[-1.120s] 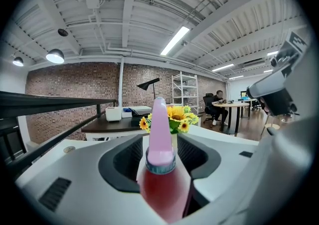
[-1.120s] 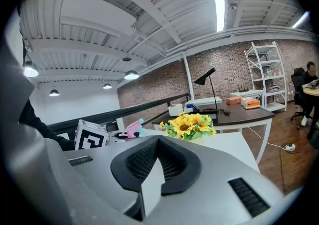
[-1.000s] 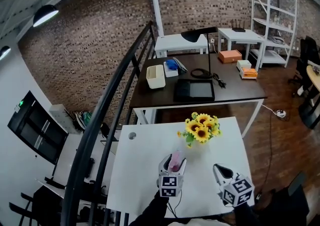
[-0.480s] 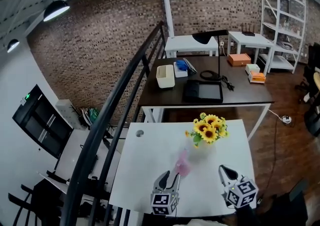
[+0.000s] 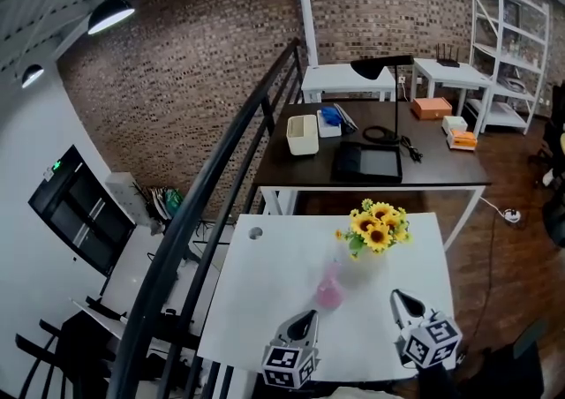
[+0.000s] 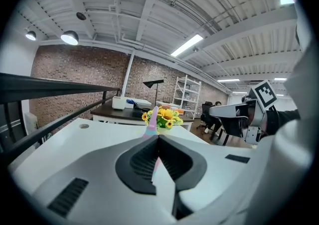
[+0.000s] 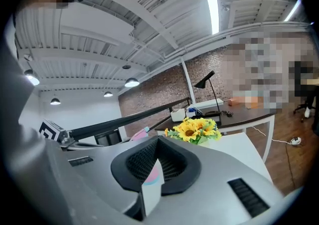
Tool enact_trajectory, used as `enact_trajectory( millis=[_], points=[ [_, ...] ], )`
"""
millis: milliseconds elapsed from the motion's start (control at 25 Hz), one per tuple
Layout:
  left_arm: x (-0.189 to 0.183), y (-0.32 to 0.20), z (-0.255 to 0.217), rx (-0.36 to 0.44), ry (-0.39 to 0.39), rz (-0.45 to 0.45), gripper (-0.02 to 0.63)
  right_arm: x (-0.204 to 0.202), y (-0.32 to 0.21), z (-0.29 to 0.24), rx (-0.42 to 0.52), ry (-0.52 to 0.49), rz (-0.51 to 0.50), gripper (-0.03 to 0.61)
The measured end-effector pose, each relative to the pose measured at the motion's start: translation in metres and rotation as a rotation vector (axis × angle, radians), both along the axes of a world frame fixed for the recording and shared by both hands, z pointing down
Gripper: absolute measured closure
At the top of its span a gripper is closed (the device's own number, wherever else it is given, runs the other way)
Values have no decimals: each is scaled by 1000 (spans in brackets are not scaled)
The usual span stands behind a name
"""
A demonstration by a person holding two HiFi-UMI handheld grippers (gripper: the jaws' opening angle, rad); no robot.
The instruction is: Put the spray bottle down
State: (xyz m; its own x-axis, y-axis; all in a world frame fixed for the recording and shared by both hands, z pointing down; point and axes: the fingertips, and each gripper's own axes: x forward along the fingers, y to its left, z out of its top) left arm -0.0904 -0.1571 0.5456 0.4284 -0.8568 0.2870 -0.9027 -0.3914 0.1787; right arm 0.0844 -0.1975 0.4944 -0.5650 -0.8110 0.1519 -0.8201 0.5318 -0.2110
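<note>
The pink spray bottle (image 5: pixel 329 287) stands upright on the white table (image 5: pixel 265 291), free of both grippers. My left gripper (image 5: pixel 308 316) sits just short of it near the table's front edge; its jaws have just been closing and are now shut, with nothing between them. Along its jaws in the left gripper view (image 6: pixel 158 137) the bottle (image 6: pixel 150 121) rises beyond the tip. My right gripper (image 5: pixel 396 297) is at the front right, shut and empty. In the right gripper view (image 7: pixel 157 140) the bottle's top (image 7: pixel 144 130) peeks out left of the jaws.
A bunch of sunflowers (image 5: pixel 378 228) stands at the table's back right, close behind the bottle. A black stair railing (image 5: pixel 212 203) runs along the left. Beyond the white table is a dark desk (image 5: pixel 450 169) with a lamp, a tablet and boxes.
My left gripper let go of the spray bottle, drew back toward the table's front edge and closed its empty jaws. The bottle now stands alone. The right gripper stayed put.
</note>
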Motion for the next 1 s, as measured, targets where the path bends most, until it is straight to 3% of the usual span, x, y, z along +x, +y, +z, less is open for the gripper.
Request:
enact_trajectory(
  millis=[280, 1000],
  points=[
    [19, 10, -6, -31, -20, 82, 626, -3, 11, -14, 39, 2, -26, 594],
    [33, 19, -1, -62, -63, 159, 626, -3, 18, -12, 34, 9, -36, 594]
  ],
)
